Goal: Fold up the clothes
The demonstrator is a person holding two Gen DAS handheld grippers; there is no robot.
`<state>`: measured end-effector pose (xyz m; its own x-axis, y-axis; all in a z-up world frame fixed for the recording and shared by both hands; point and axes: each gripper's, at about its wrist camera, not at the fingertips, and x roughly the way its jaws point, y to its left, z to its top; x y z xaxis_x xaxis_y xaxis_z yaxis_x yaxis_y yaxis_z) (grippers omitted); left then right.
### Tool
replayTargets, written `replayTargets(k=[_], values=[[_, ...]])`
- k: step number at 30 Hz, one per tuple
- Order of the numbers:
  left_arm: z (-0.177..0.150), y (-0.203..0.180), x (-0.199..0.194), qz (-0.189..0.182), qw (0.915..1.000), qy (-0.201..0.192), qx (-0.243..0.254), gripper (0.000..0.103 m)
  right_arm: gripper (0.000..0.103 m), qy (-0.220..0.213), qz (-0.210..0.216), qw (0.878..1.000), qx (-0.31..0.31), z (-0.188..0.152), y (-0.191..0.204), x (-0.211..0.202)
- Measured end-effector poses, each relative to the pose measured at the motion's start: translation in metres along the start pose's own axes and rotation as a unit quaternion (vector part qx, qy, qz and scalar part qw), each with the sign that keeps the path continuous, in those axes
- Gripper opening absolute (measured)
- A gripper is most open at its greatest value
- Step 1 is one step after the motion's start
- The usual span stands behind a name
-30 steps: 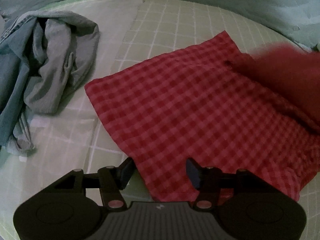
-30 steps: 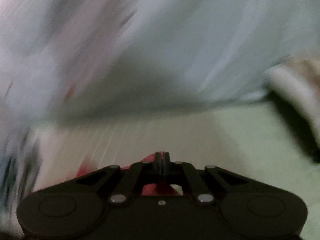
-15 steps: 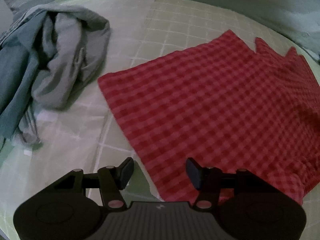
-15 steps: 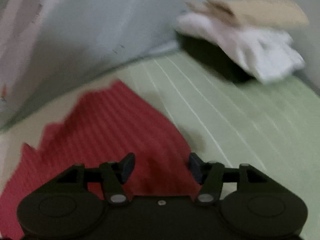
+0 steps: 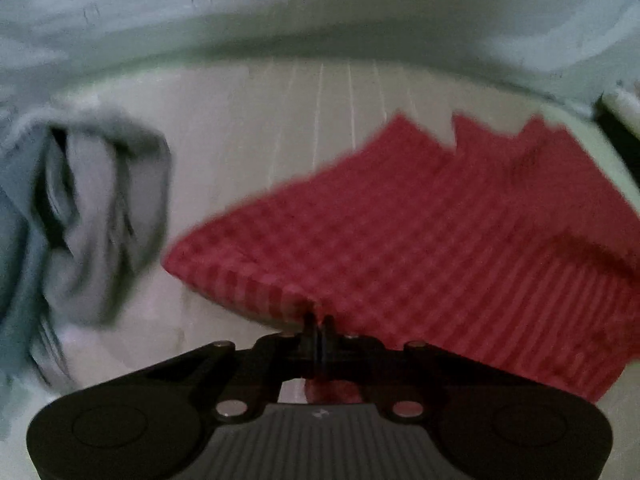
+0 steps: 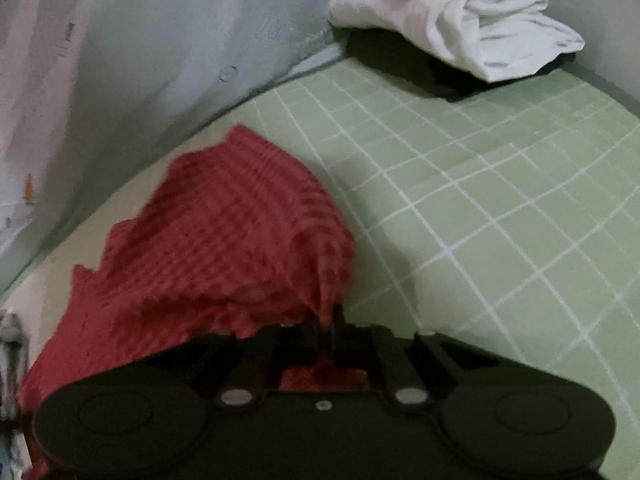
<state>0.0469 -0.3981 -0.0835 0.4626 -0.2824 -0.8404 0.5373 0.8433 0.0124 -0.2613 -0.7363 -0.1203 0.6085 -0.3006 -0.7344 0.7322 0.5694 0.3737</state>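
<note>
My left tongs (image 5: 318, 322) are pinched together on the near edge of the red checked cloth (image 5: 420, 232), lifting it off the bed (image 5: 248, 128). My right tongs (image 6: 330, 320) are likewise clamped on a bunched edge of the same cloth, raised above the green grid-lined sheet. Left of the cloth lies a crumpled grey garment (image 5: 92, 208); far right, a white folded cloth (image 6: 460, 28) sits by the wall.

No legible text, label, brand or number on anything.
</note>
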Motion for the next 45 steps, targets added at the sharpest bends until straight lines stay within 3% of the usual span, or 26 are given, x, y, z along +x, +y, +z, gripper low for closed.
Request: replayTargets(k=[5, 8, 9, 11, 14, 19, 23, 27, 30, 33, 34, 35, 36, 38, 41, 45], values=[[0.019, 0.022, -0.049, 0.016, 0.9961, -0.078, -0.036, 0.002, 0.004, -0.013, 0.045, 0.999, 0.013, -0.014, -0.009, -0.045], [0.017, 0.031, -0.067, 0.042, 0.9903, -0.116, -0.063, 0.013, 0.007, -0.011, 0.055, 0.998, -0.002, -0.026, -0.011, -0.065], [0.014, 0.031, -0.066, 0.058, 0.9889, -0.116, -0.073, 0.023, 0.011, -0.008, 0.045, 0.999, -0.015, -0.032, -0.01, -0.068], [0.0, 0.032, -0.064, 0.069, 0.9884, -0.095, -0.096, 0.035, 0.046, -0.003, 0.022, 0.999, -0.023, -0.044, -0.011, -0.07], [-0.034, 0.033, -0.06, 0.016, 0.9882, -0.046, -0.145, 0.042, 0.048, 0.005, 0.021, 1.0, -0.006, -0.061, -0.019, -0.074], [-0.091, 0.018, -0.058, -0.061, 0.9774, 0.003, -0.203, 0.049, 0.062, 0.017, 0.021, 0.999, 0.027, -0.074, -0.031, -0.074], [-0.116, -0.004, -0.052, -0.12, 0.9716, 0.037, -0.2, 0.054, 0.068, 0.026, 0.022, 0.999, 0.039, -0.078, -0.036, -0.066], [-0.124, -0.015, -0.048, -0.158, 0.9657, 0.048, -0.2, 0.063, 0.071, 0.028, 0.028, 0.998, 0.046, -0.078, -0.035, -0.057], [-0.117, -0.012, -0.039, -0.178, 0.9575, 0.049, -0.221, 0.063, 0.067, 0.028, 0.036, 0.998, 0.049, -0.08, -0.028, -0.053], [-0.112, -0.008, -0.027, -0.186, 0.951, 0.05, -0.242, 0.056, 0.036, 0.034, 0.034, 0.997, 0.052, -0.079, -0.022, -0.046], [-0.109, -0.008, -0.023, -0.185, 0.9502, 0.053, -0.245, 0.034, 0.025, 0.039, 0.034, 0.997, 0.054, -0.078, -0.02, -0.042], [-0.106, -0.006, -0.019, -0.182, 0.95, 0.059, -0.247, 0.018, 0.014, 0.046, 0.038, 0.997, 0.058, -0.076, -0.018, -0.038], [-0.102, -0.004, -0.015, -0.18, 0.9498, 0.065, -0.248, 0.001, 0.012, 0.053, 0.046, 0.995, 0.064, -0.072, -0.016, -0.033], [-0.091, 0.002, -0.01, -0.179, 0.9486, 0.063, -0.253, 0.001, 0.01, 0.056, 0.058, 0.995, 0.06, -0.062, -0.005, -0.024], [-0.052, 0.014, -0.014, -0.181, 0.9448, 0.031, -0.271, 0.0, 0.009, 0.029, 0.081, 0.995, 0.048, -0.032, 0.019, -0.02], [0.014, 0.029, -0.05, -0.196, 0.9417, -0.058, -0.267, 0.0, 0.009, -0.059, 0.134, 0.988, 0.053, 0.019, 0.047, -0.052]])
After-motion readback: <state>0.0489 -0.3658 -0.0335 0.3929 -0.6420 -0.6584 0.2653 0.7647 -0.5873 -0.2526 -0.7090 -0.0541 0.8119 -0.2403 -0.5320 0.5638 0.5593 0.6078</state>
